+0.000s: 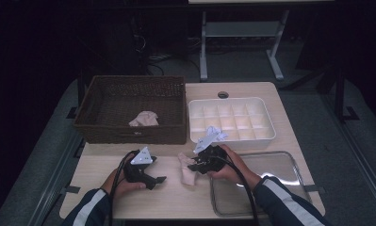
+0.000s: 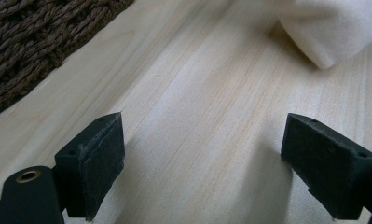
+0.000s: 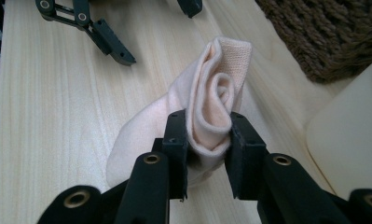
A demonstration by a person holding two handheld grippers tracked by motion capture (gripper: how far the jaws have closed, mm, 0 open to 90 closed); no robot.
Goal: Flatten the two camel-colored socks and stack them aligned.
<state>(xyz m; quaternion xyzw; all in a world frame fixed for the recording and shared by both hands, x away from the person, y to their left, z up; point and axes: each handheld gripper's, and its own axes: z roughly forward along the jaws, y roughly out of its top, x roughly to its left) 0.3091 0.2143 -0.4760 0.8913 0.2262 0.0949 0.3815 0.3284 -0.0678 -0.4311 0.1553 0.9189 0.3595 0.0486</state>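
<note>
- The wooden surface carries everything: a brown woven basket at the far left, a white divided tray at the far right, and a clear shallow tray at the near right.
- The basket already holds one bundled pale sock, so by my reading part of the sorting is done; the divided tray looks empty, though a grey plate hides one near corner.
- A second pale sock lies near the middle of the surface, between the two hands, rolled partway into a coil at one end, its loose end trailing on the wood.
- The right tongs are clamped on that coil, both pads pressing its sides.
- The left tongs stand wide apart over bare wood with nothing between them, just beside the sock's edge.
- What seems left: finish the roll, then move this sock to its container, probably the basket.
</note>
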